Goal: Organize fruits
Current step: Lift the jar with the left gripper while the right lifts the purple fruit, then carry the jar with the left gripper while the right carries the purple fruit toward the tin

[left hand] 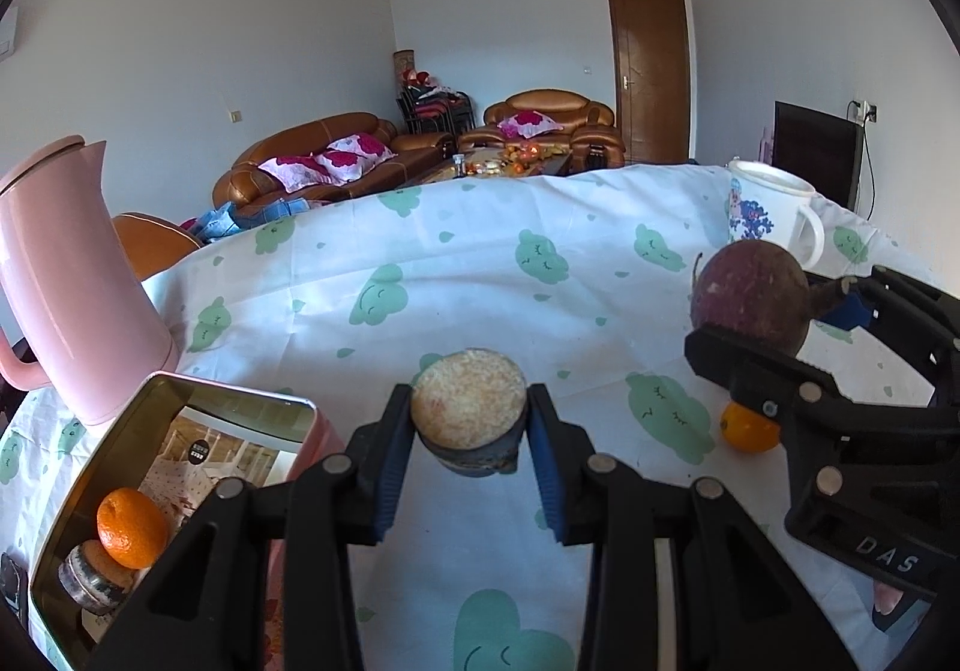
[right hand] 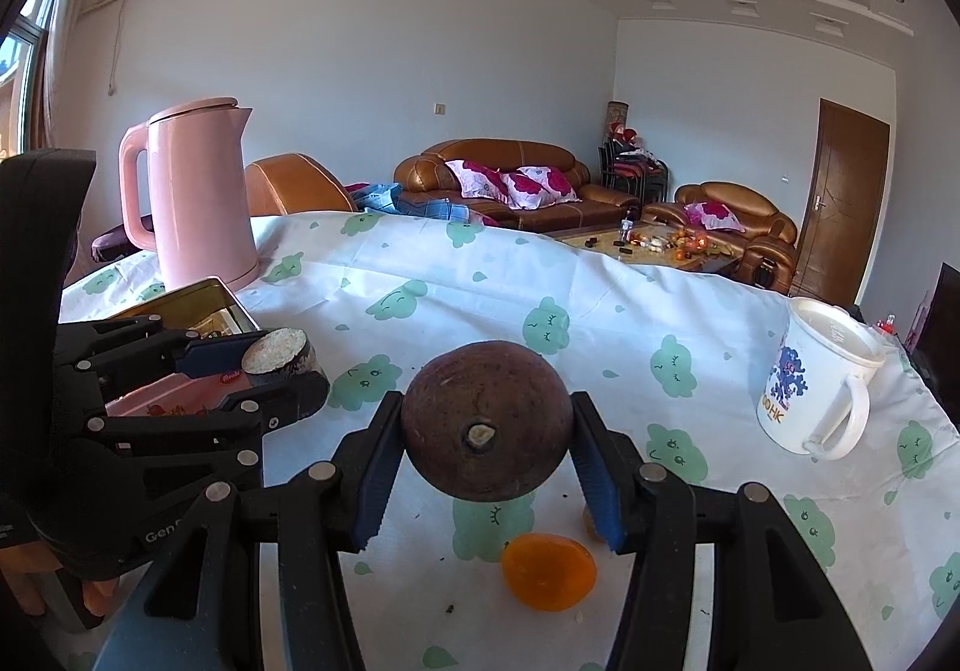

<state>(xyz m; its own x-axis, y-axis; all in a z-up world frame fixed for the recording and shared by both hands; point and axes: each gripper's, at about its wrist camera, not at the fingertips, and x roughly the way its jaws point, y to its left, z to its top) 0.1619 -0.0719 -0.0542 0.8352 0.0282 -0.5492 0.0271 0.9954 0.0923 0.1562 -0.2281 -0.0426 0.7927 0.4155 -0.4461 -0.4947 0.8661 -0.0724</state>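
1. Left gripper (left hand: 469, 446) holds a cut fruit piece (left hand: 468, 410), pale face up, clamped just right of the open tin box (left hand: 84, 491).
2. Right gripper (right hand: 486, 446) clamps a round brown fruit (right hand: 486, 419) above a tangerine (right hand: 549, 572) lying on the tablecloth (left hand: 480, 263).
3. Risk: both loads are rounded; a tilt could roll either out.
4. Box already holds a tangerine (left hand: 132, 527); room looks tight. Pink kettle (left hand: 78, 275) crowds behind the box; mug (right hand: 810, 383) stands well clear.

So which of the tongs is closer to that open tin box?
Left. The left tongs, holding a round cut piece, sit right beside the tin; the right tongs, gripping a brown fruit, are farther off.
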